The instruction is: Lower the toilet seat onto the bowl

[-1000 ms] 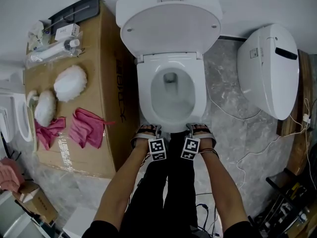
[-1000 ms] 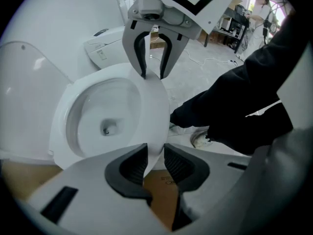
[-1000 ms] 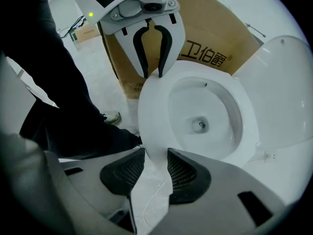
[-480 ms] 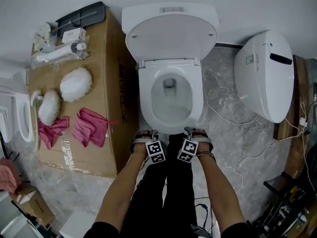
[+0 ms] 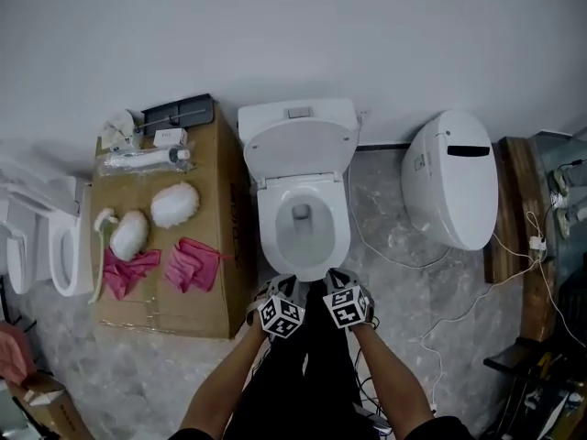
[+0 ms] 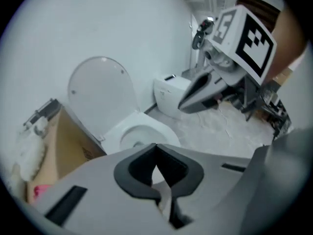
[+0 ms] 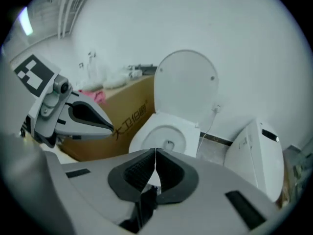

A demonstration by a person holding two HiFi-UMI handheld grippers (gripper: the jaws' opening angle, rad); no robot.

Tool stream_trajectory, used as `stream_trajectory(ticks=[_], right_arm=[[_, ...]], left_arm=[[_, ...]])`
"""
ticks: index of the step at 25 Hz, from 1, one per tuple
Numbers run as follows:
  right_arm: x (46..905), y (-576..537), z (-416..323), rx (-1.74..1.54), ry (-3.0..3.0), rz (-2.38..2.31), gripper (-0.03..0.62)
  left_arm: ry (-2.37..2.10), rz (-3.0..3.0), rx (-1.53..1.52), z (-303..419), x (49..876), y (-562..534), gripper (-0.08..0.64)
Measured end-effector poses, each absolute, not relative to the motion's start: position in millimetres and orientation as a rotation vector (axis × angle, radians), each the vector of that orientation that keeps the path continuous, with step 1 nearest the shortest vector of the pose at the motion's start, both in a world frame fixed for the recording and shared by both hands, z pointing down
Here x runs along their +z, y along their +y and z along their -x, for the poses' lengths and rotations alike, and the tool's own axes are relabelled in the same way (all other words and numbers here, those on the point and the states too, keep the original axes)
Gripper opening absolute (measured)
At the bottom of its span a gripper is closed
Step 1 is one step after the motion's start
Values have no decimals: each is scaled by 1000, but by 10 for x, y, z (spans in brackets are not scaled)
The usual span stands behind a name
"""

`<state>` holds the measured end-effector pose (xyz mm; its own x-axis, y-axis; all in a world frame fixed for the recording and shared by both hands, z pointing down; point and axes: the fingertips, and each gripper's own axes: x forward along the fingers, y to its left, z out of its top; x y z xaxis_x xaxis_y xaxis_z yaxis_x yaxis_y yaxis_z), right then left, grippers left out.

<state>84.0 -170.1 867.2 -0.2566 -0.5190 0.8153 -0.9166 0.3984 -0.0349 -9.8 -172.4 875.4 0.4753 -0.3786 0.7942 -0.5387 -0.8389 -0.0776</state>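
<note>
The white toilet [image 5: 301,232] stands against the wall with its seat and lid [image 5: 298,149] raised upright over the open bowl [image 7: 164,136]. Both grippers hover side by side just in front of the bowl's front rim, touching nothing. The left gripper [image 5: 278,290] has its jaws closing to shut, the tips meeting with nothing between them [image 6: 155,150]. The right gripper [image 5: 341,282] is the same, jaws closing until the tips touch, and empty [image 7: 155,153]. Each gripper shows in the other's view: the right gripper [image 6: 215,87] and the left gripper [image 7: 80,116].
A cardboard box [image 5: 234,246] stands left of the toilet with pink cloths [image 5: 193,264], white fluffy pads [image 5: 174,204] and a bottle on it. A second white toilet unit [image 5: 449,191] lies at the right. Cables [image 5: 404,259] run over the marble floor. A loose seat [image 5: 64,250] sits far left.
The head view has pulled back, so the toilet looks smaller and more wall shows. Both grippers stay at the bowl's front. The seat and lid remain upright.
</note>
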Motion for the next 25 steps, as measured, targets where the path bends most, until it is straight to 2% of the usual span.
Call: stream_trajectory(ticks=[7, 14, 19, 25], right_arm=[[6644, -1848, -873, 657, -2126, -1635, 28], [5114, -1609, -892, 502, -2273, -1819, 28], [4528, -1297, -881, 368, -2354, -1872, 28], [4470, -1003, -890, 334, -2368, -1865, 28]], left_arm=[[-1239, -2647, 757, 272, 6610, -2063, 9], [-1394, -2727, 379, 393, 4968, -1735, 9], [-1458, -2732, 274, 442, 4405, -1268, 9], [-1558, -2648, 261, 517, 4256, -1011, 9]])
